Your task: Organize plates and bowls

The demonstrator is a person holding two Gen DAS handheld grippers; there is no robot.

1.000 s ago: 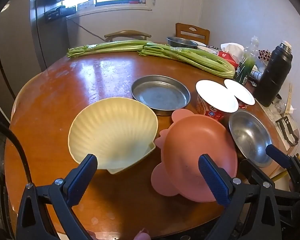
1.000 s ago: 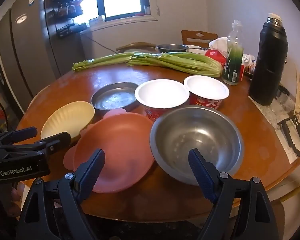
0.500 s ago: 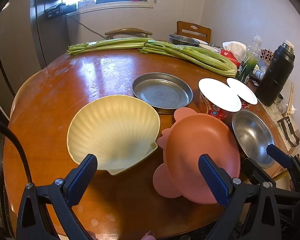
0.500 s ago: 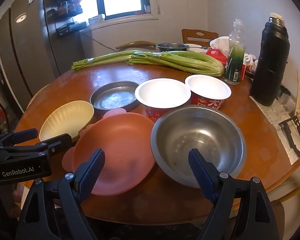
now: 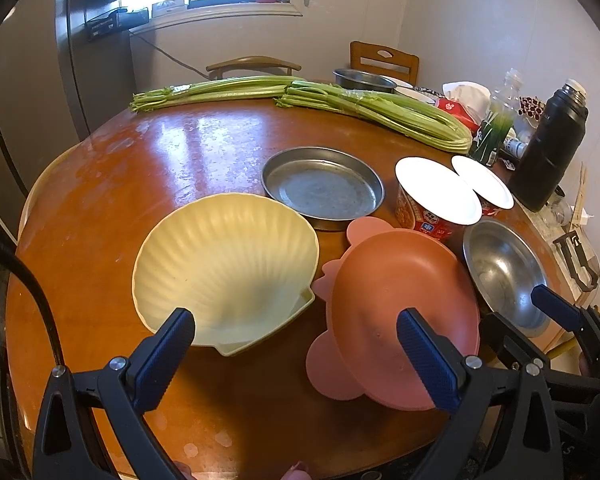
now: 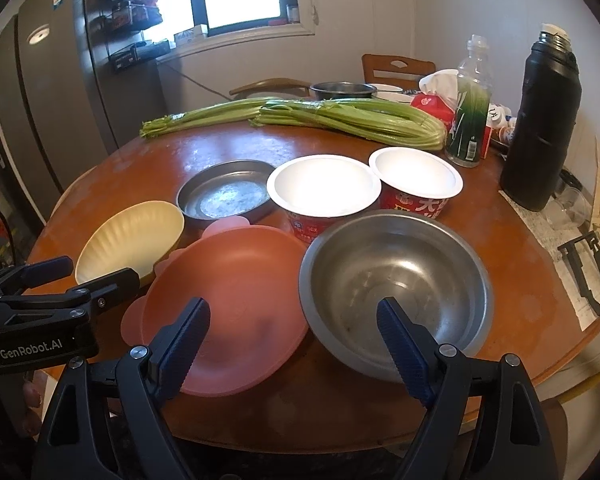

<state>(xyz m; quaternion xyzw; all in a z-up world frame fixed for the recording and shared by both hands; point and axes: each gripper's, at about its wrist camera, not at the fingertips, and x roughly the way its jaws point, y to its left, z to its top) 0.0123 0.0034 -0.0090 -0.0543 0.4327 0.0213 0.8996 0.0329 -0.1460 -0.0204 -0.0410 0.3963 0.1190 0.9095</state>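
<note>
On the round wooden table lie a yellow shell-shaped dish [image 5: 224, 264] [image 6: 130, 236], a pink plate with lobed edges [image 5: 404, 304] [image 6: 228, 300], a flat metal pan [image 5: 322, 187] [image 6: 224, 196] and a steel bowl [image 5: 504, 272] [image 6: 396, 288]. My left gripper [image 5: 296, 344] hangs open over the near table edge, between the shell dish and the pink plate, holding nothing. My right gripper [image 6: 292, 332] is open too, in front of the pink plate and the steel bowl, and empty.
Two lidded instant-noodle cups [image 6: 324, 192] [image 6: 416, 182] stand behind the steel bowl. Celery bunches [image 6: 340, 120] lie across the back. A black thermos [image 6: 540, 120], a green bottle [image 6: 470, 120] and a tissue pack crowd the right side. Chairs [image 5: 384, 60] stand beyond the table.
Both grippers have crept slightly forward over the table edge; the dishes look a little nearer. Nothing on the table has moved, and both stay open.
</note>
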